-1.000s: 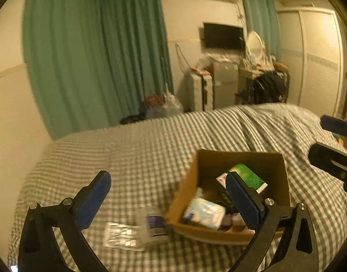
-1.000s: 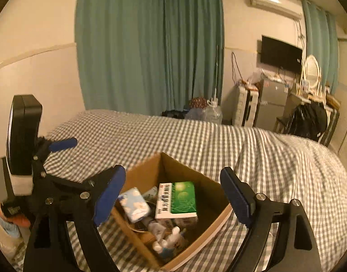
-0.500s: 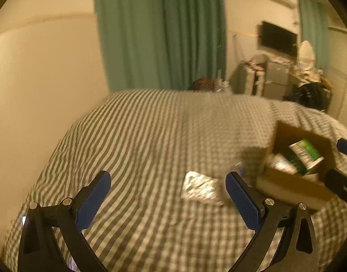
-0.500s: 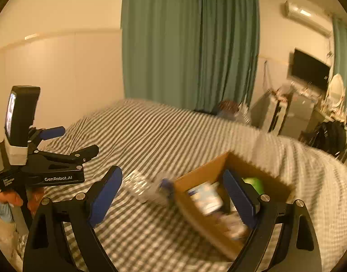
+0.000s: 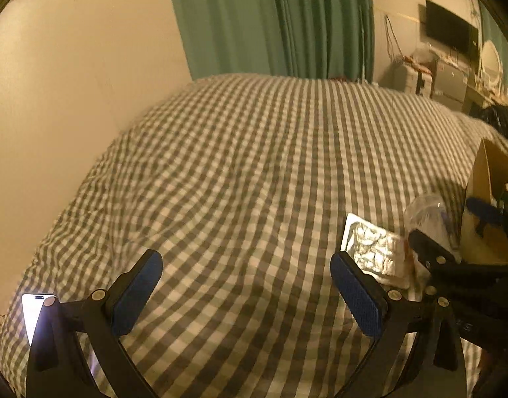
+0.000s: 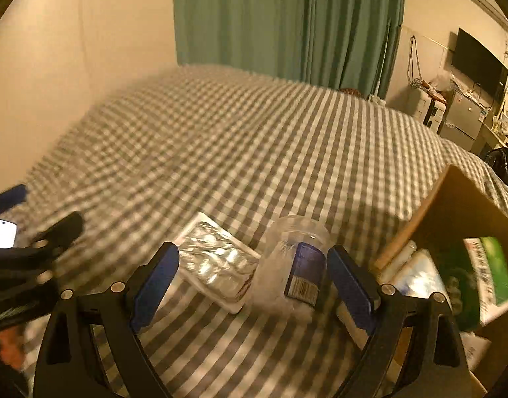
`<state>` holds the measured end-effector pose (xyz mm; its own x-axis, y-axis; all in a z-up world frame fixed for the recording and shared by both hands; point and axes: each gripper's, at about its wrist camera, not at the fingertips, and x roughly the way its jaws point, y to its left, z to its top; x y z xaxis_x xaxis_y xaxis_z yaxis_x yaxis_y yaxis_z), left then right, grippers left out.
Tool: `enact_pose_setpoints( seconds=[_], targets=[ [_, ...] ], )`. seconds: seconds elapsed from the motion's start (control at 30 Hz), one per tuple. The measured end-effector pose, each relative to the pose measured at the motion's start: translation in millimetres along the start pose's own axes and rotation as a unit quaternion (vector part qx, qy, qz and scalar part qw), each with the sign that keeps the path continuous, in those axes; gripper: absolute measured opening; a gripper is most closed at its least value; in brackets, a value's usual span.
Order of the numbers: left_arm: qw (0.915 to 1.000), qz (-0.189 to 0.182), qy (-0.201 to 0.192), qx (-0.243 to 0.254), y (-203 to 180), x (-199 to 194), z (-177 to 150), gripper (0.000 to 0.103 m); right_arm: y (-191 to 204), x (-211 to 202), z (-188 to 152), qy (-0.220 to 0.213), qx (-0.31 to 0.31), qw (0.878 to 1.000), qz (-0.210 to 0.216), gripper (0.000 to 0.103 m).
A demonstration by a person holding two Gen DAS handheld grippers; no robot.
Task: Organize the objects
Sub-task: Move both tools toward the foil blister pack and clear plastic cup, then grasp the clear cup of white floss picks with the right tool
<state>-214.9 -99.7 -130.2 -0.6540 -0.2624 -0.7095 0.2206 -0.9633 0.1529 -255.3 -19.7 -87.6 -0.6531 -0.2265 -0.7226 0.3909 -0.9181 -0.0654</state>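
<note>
Your right claw (image 6: 252, 285) hangs with its blue pads wide apart and nothing between them touching either one. Just past its fingertips a clear plastic bag (image 6: 292, 265) lies on the checked bedspread (image 6: 254, 139), with a dark blue bottle (image 6: 305, 273) inside it, label toward you. Touching the bag on its left is a foil pill sheet (image 6: 215, 265), lying flat. To the right stands the cardboard box (image 6: 452, 205), its near corner just beside the bag; in it you can see a green and white packet (image 6: 492, 275) and a pale pouch (image 6: 416, 275), both blurred.

Your left claw (image 5: 244, 293) is spread open too, over bare bedspread, gripping nothing. The pill sheet (image 5: 373, 252) sits just beyond its right pad, and a lit phone (image 5: 33, 311) lies by its left finger. Green curtains (image 6: 287, 23) hang behind the bed
</note>
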Motion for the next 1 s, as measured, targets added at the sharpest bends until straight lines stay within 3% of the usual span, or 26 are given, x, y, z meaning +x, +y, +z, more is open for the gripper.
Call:
enact_pose_setpoints(
  seconds=[0.17,0.3,0.37,0.43,0.53,0.67,0.8,0.9,1.0],
  targets=[
    [0.9999,-0.011,0.006,0.009,-6.7,7.4,-3.9,0.103,11.5,17.0,-3.9,0.006,-0.072,0.995,-0.069,0.090],
    [0.9998,-0.018,0.005,0.000,-2.9,4.4,-4.0,0.103,5.6,19.5,-7.3,0.013,-0.093,0.992,-0.086,0.086],
    [0.9997,-0.022,0.007,-0.010,1.9,4.6,-3.5,0.103,-4.6,14.5,-3.5,0.014,-0.084,0.993,-0.086,0.075],
    [0.9995,-0.026,0.009,-0.016,3.9,5.2,-4.0,0.103,-14.7,11.3,0.4,0.013,-0.065,0.995,-0.073,0.071],
    [0.9994,-0.027,0.010,-0.021,6.1,4.1,-3.5,0.103,-18.5,9.5,4.7,0.026,-0.038,0.998,-0.041,0.074],
    [0.9988,-0.032,0.012,-0.035,13.9,5.8,-4.0,0.103,-1.7,21.7,4.9,0.036,-0.041,0.997,-0.050,0.095],
    [0.9978,-0.038,0.021,-0.050,19.1,10.8,-5.1,0.103,17.2,33.8,2.2,0.039,-0.054,0.995,-0.071,0.096],
    [0.9974,-0.041,0.024,-0.055,20.9,12.4,-5.8,0.103,34.7,29.5,-2.8,0.050,-0.058,0.997,-0.006,0.093],
    [0.9971,-0.042,0.027,-0.057,22.0,13.8,-6.8,0.103,42.0,24.9,-0.8,0.024,-0.077,0.996,-0.048,0.092]
  ],
)
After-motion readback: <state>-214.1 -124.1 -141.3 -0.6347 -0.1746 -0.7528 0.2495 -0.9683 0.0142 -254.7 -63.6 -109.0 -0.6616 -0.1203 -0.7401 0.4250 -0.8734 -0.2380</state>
